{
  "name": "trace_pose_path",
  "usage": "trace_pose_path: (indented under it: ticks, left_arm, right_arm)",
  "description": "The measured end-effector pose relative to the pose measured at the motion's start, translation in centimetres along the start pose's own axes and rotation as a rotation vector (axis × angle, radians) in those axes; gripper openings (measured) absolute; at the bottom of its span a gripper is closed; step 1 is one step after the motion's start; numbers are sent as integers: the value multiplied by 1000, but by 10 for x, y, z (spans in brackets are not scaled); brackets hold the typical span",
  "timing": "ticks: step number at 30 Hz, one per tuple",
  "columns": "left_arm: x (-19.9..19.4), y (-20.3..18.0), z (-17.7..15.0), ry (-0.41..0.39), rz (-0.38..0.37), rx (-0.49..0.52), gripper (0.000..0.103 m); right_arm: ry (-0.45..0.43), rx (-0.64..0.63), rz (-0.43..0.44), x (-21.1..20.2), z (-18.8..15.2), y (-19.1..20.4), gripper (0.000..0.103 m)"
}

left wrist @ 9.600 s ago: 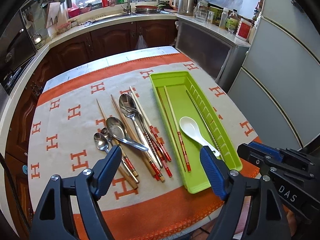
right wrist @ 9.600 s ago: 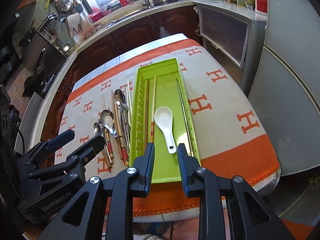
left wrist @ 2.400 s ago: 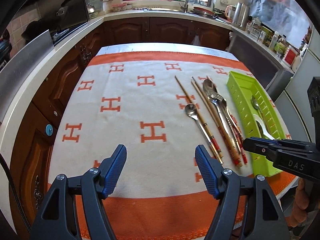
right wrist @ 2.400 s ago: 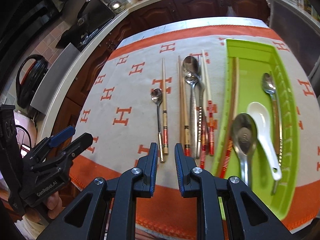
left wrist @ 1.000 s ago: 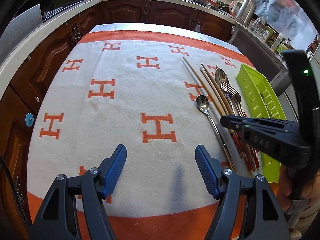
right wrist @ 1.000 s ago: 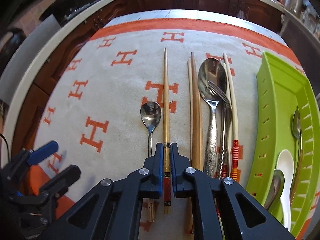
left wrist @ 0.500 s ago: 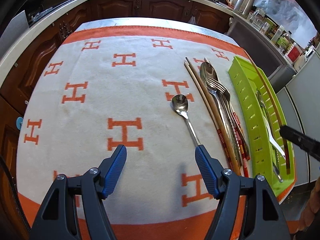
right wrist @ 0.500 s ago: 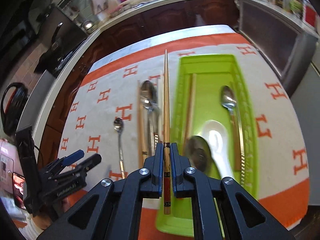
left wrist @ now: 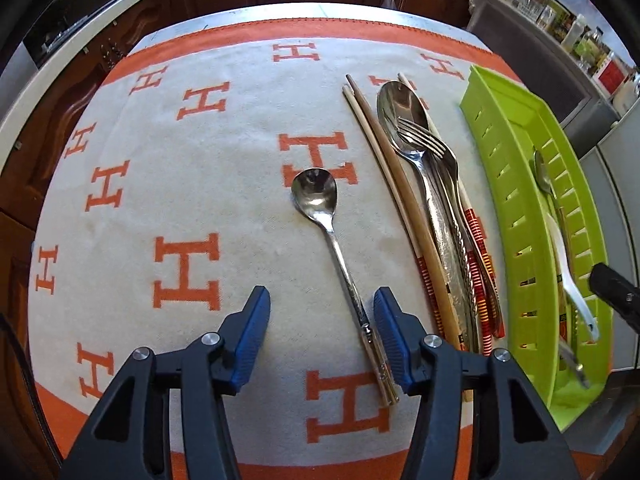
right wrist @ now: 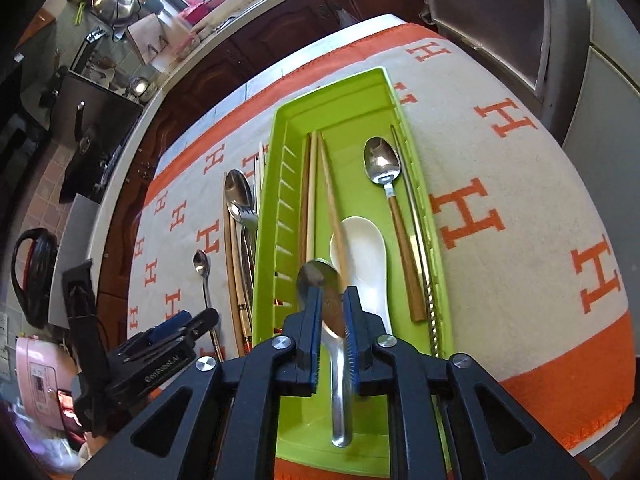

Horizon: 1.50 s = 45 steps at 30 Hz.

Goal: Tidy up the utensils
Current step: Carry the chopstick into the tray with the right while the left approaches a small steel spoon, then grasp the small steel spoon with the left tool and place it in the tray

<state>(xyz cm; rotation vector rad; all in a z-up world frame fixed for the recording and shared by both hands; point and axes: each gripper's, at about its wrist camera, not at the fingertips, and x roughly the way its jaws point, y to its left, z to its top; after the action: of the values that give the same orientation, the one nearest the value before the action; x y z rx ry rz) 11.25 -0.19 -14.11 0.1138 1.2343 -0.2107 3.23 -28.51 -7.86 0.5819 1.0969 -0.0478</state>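
Chopstick just dropped into the green tray (right wrist: 416,168).
Right gripper (right wrist: 332,312) hangs above it, fingers slightly parted, empty; left gripper (left wrist: 320,336) gapes wide around the small spoon (left wrist: 332,240) handle.

**Readable lettering: one brand mark and a repeated letter**

In the right wrist view, the body of the left hand-held gripper (right wrist: 182,322) carries small pale lettering that reads "GenRobot.AI". The cloth (left wrist: 240,92) spread over the tabletop is woven with a repeated orange capital "H", scattered across its pale field in both views. Jars and packages on the far counter carry labels too small and blurred to read.
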Motion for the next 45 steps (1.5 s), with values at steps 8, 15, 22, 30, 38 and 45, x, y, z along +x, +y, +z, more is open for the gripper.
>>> trace_pose_path:
  ticks: [8, 15, 22, 30, 38, 45]
  left_arm:
    - [0, -14, 2, -25, 23, 29, 7]
    - [-1, 12, 0, -25, -94, -93, 2]
    - [-23, 32, -14, -55, -123, -159, 2]
    - [-69, 20, -21, -136, -182, -141, 2]
    - [-110, -35, -9, -185, -275, -17, 2]
    - [-101, -101, -1, -163, -278, 110, 2]
  right_arm:
    - [-25, -12, 9, -10, -12, -7, 20]
    - [-41, -7, 33, -23, -29, -15, 20]
    - [-62, -6, 57, -37, -41, -21, 20]
    - [-81, -21, 79, -51, -46, -21, 20]
    - [-114, 4, 69, -70, -50, -30, 20]
    - [-148, 36, 40, -88, -54, -40, 20]
